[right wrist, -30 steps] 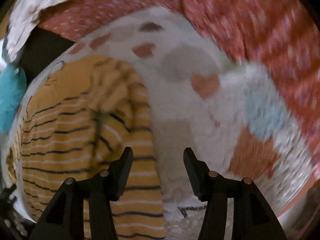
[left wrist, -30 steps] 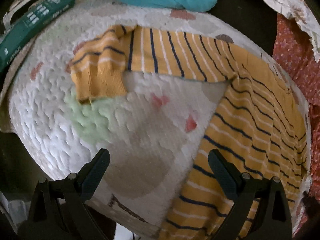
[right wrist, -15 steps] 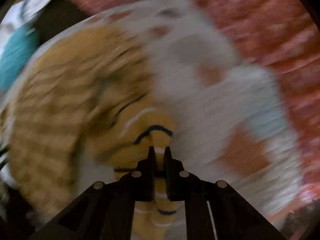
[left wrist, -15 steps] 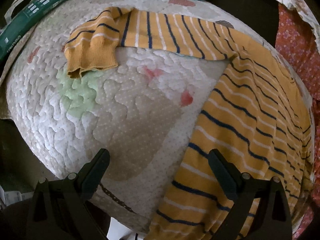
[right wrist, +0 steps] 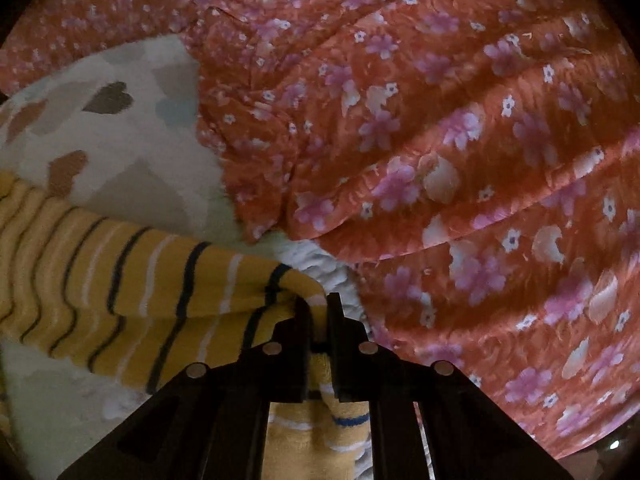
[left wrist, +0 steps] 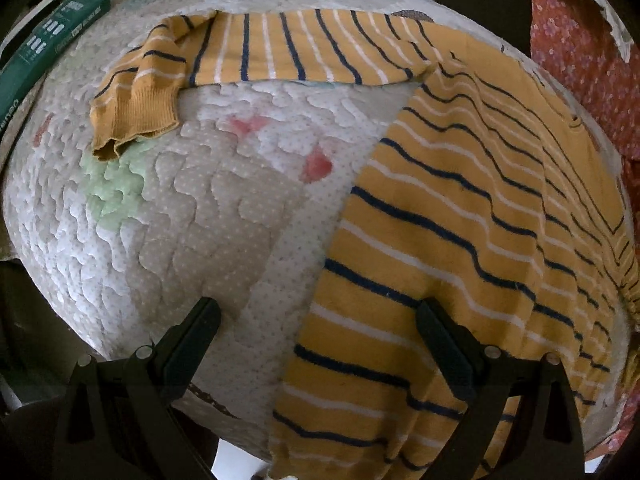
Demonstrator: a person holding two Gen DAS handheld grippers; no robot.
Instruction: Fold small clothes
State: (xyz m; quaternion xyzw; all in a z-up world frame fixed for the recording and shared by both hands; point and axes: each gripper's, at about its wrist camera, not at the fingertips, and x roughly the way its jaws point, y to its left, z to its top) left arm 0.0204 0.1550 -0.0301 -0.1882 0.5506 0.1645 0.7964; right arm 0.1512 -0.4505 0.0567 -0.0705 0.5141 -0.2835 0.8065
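Right wrist view: right gripper (right wrist: 318, 312), low centre, is clamped on the striped sweater's (right wrist: 168, 276) sleeve edge over the quilt (right wrist: 132, 168); thin bite may slip, while left gripper (left wrist: 318, 336) hangs open, empty.

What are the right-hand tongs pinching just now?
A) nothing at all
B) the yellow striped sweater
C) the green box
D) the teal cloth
B: in the right wrist view the right tongs are closed on a fold of the yellow striped sweater, whose cloth bunches between their tips.
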